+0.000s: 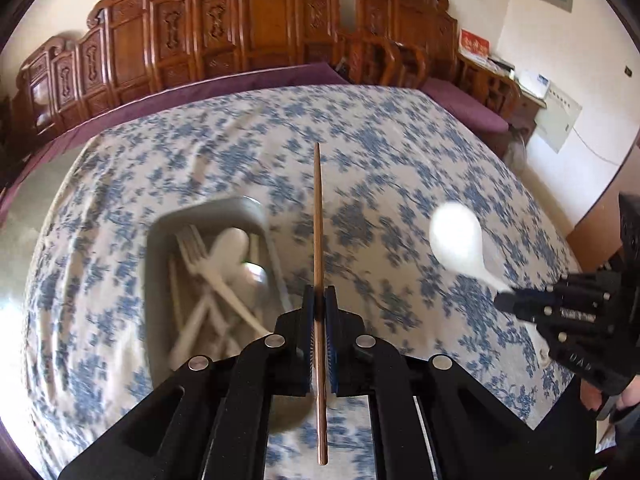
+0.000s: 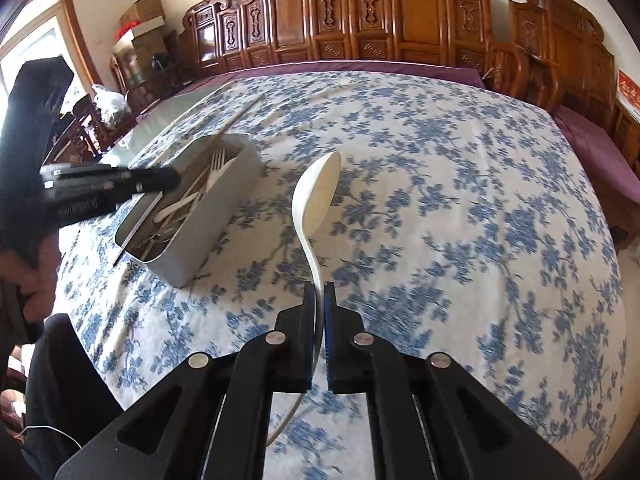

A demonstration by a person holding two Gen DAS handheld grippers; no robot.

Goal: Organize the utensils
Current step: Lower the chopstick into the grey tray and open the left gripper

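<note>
Utensils lie jumbled in the grey utensil bin (image 1: pixel 208 216), white plastic forks (image 1: pixel 192 248) and spoons (image 1: pixel 230 248) crossing one another; the bin sits on the counter, which is covered by a blue-flowered tablecloth (image 1: pixel 400 152). Just right of the bin and above the cloth, the left gripper (image 1: pixel 319 300) is clamped tight on a brown wooden chopstick (image 1: pixel 318 208), which points away from the camera. Farther right of the bin, the right gripper (image 2: pixel 319 296) is closed on the handle of a white plastic serving spoon (image 2: pixel 316 192), its bowl raised clear of the cloth. Beyond the bin, carved wooden chairs (image 2: pixel 400 12) line the counter's far edge.
</note>
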